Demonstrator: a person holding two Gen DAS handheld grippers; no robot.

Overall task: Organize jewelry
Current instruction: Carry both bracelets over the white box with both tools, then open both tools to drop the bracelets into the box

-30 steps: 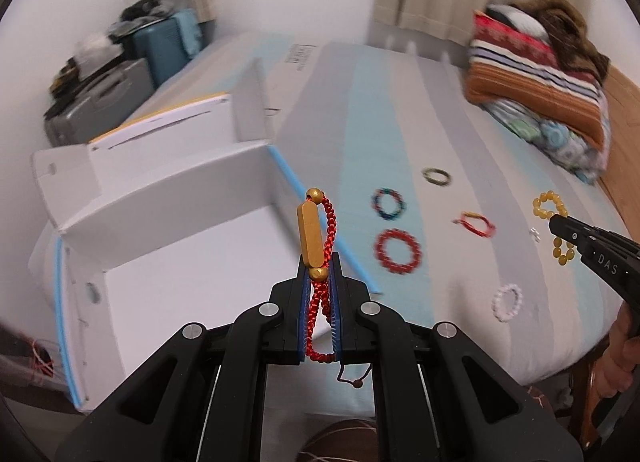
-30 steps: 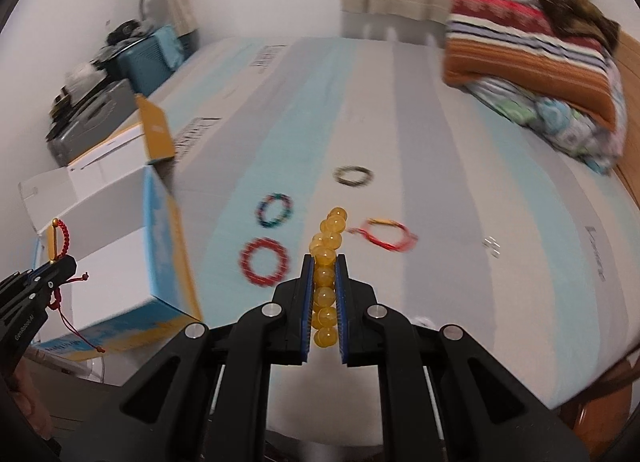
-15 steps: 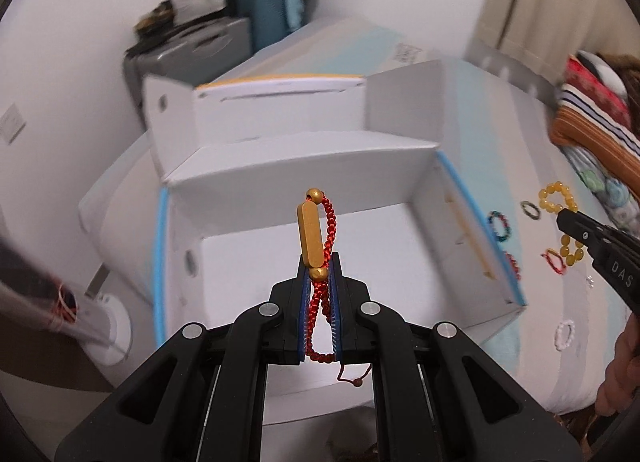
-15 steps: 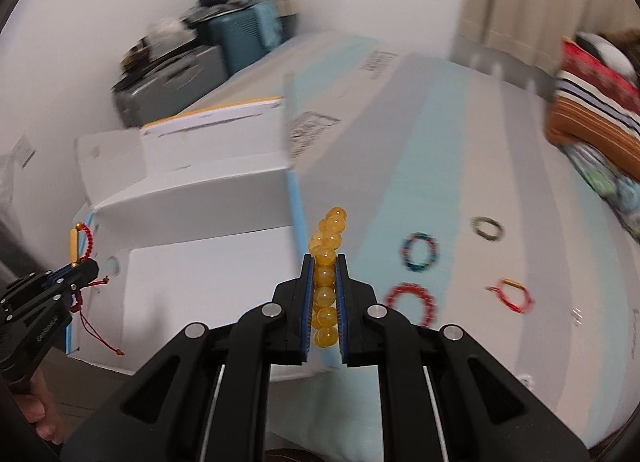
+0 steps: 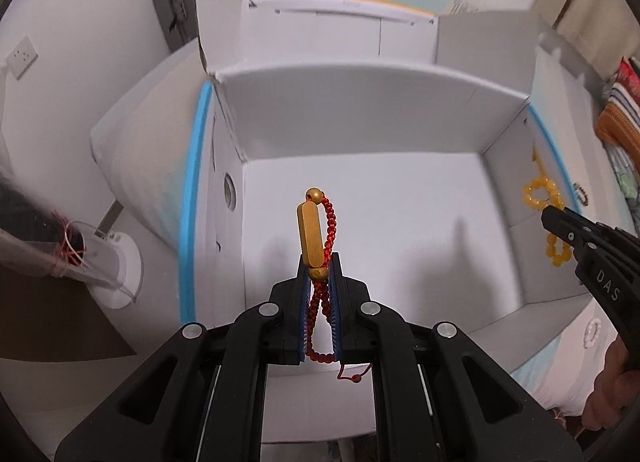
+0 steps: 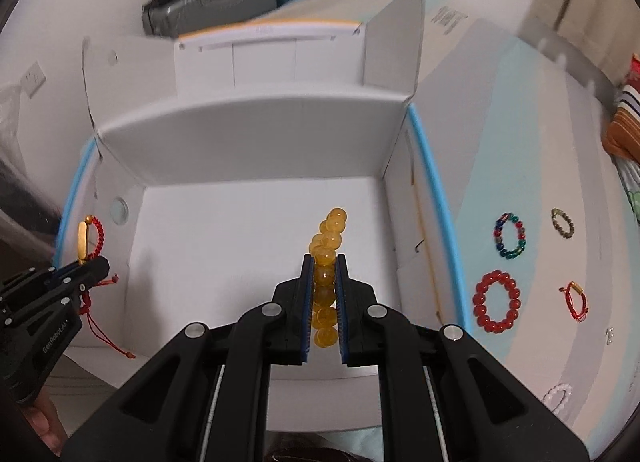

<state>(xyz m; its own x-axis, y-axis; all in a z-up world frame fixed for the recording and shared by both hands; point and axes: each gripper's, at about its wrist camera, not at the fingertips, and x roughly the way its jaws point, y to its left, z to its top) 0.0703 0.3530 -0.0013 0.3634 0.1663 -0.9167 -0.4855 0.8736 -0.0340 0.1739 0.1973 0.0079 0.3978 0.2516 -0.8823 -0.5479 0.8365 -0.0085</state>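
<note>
The red bead bracelet [image 5: 320,258] with its gold bar is pinched between the closed fingers of the left gripper [image 5: 319,274], its long axis running straight out along the fingers and the bar end standing clear past the tips. Directly beyond and below it lies the bare white floor of the open cardboard box [image 5: 400,221], so a release here would probably drop it inside. In the right wrist view the yellow bead bracelet [image 6: 326,262] is squeezed flat between the closed fingers of the right gripper [image 6: 324,274], its beads stacked in a line along the fingers and bunching just past the tips, again with the box floor beyond.

Both grippers point steeply down into the same box, the left one near its left wall and the right one nearer its right wall, well apart from each other. Neither seems closer to the drop point; each already hangs over it.

Outside the box, on the striped bed [image 6: 540,141] to the right, lie a red bead ring [image 6: 497,302], a multicoloured bracelet [image 6: 510,236], a dark bracelet [image 6: 562,223], a red cord bracelet [image 6: 576,300] and a white bead bracelet [image 6: 558,396]. These are nearer the right hand.
</note>
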